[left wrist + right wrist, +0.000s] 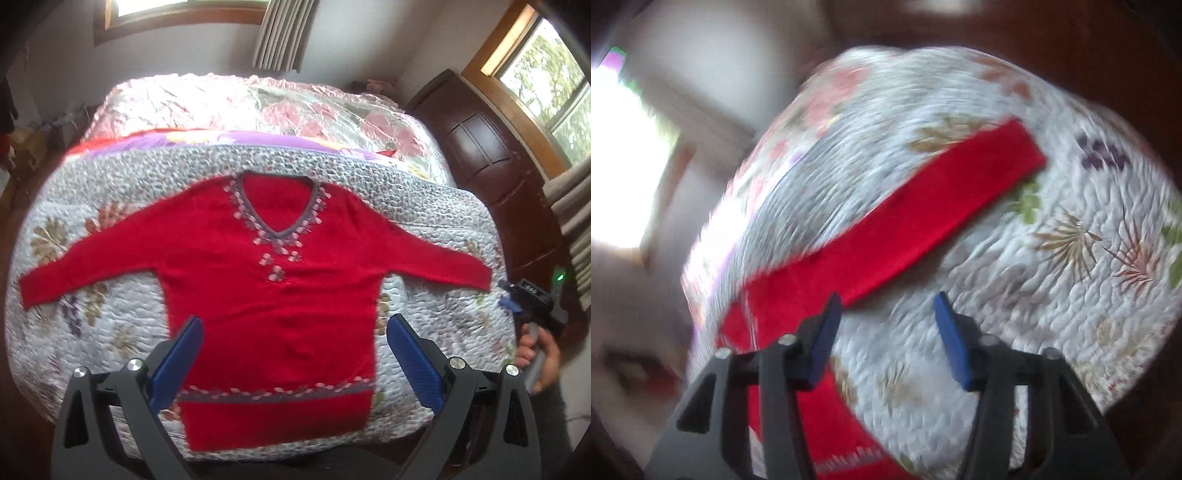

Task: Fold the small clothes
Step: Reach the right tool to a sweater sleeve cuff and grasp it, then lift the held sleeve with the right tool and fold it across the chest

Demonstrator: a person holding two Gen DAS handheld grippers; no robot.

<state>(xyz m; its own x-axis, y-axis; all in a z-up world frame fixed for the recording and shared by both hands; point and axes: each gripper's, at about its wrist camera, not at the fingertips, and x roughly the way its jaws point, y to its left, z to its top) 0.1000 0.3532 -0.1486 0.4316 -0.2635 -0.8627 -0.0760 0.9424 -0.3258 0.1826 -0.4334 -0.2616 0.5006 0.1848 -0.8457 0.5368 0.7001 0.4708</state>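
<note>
1. Red sweater (273, 295) lies flat, front up, on the quilted bed cover (74, 206). The V-neck points to the far side; the patterned hem band sits at the near edge. Both sleeves are spread out, one toward each side edge.
2. Left gripper (295, 365) hangs above the lower body of the sweater, blue pads (177, 365) wide apart, nothing between them.
3. Right gripper (886, 339) hovers off the right side of the bed, jaws parted and empty. Its view looks along the right sleeve (905, 221), whose cuff lies toward the bed's right edge. A hand (543, 362) holds the tool's grip.
4. Step in hand, as I judge it: the first fold, a sleeve brought in across the chest. To do it well, pinch the cuff through both layers, lift only enough to clear the quilt, and lay the sleeve straight across, crease at the shoulder line. Take care not to catch the cover underneath. The knit looks limp and will sag if held by one point.
5. Hard to make out: the right wrist view is motion-blurred, so gripper height over the cover is unclear. The near hem falls partly behind the left gripper's frame. The sweater's back side is unseen.
</note>
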